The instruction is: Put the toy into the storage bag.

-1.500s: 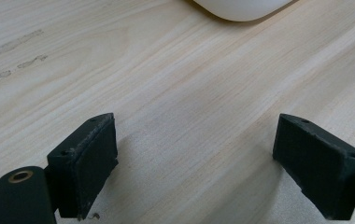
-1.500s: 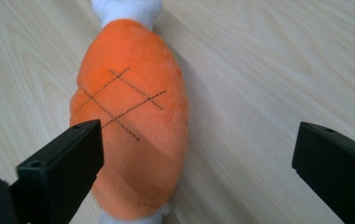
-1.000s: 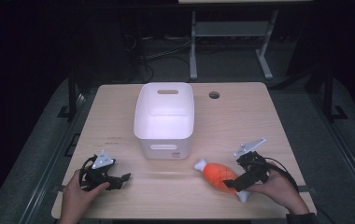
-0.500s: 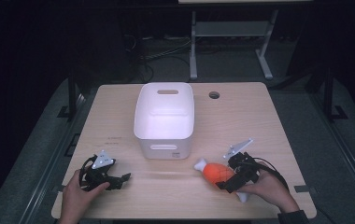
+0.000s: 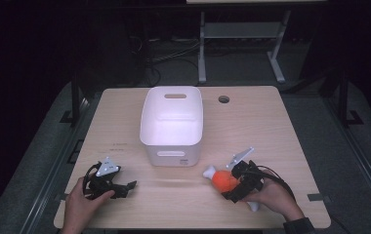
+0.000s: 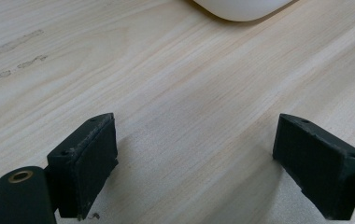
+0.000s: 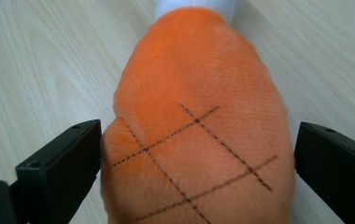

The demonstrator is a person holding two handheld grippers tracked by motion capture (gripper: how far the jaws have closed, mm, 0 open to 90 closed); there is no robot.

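1. The right hand-held gripper [image 5: 233,187] sits at the near right part of the light wooden desk [image 5: 271,131], held by the person's right hand [image 5: 271,197].
2. Its jaws stand open around an orange plush drumstick-shaped toy with a white end and stitched black cross-hatching [image 7: 199,135]. In the right gripper view the left pad touches or nearly touches the fabric, and a narrow gap shows at the right pad. The jaws are not clamped on the toy.
3. In the high view the orange plush toy [image 5: 221,179] lies on the desk, its white end pointing left toward the bin. It lies near the front right corner of the bin, apart from it.
4. The white rectangular plastic bin with handle cut-outs [image 5: 172,124] stands upright at the middle of the desk. Its interior appears bare.
5. The left hand-held gripper [image 5: 125,186] is at the near left part of the desk, held by the person's left hand [image 5: 83,197]. Its jaws are spread wide with nothing between them; the left gripper view shows bare wood grain there and the rounded base of the bin [image 6: 241,9] at the top edge.
6. The two grippers are well apart, with the front of the bin between and beyond them.
7. A round cable hole [image 5: 223,99] lies in the desk just right of the bin's far end.
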